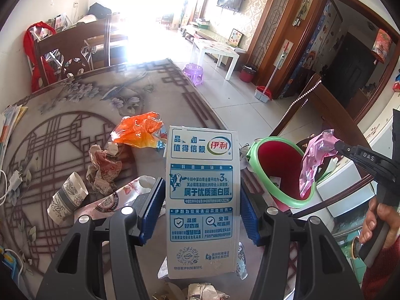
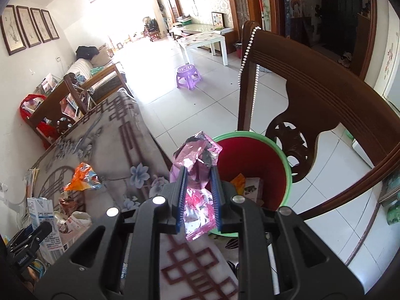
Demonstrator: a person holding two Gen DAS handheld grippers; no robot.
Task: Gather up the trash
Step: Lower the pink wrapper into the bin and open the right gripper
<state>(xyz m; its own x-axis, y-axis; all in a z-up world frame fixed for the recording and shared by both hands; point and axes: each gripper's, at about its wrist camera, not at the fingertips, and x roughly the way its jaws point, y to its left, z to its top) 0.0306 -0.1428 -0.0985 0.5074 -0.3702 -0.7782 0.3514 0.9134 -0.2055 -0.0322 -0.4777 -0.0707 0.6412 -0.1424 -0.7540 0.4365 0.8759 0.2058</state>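
A white and blue milk carton stands upright between the blue pads of my left gripper, which is shut on its sides. It shows small in the right wrist view as the milk carton at the far left. My right gripper is shut on a crumpled pink foil wrapper, held at the near rim of a red bin with a green rim. From the left wrist the bin lies to the right, the pink wrapper over it. Some trash lies inside the bin.
On the patterned tablecloth lie an orange wrapper, crumpled paper and a tipped paper cup. A dark wooden chair with a bead string stands behind the bin. A purple stool is on the tiled floor. A hand grips the right tool.
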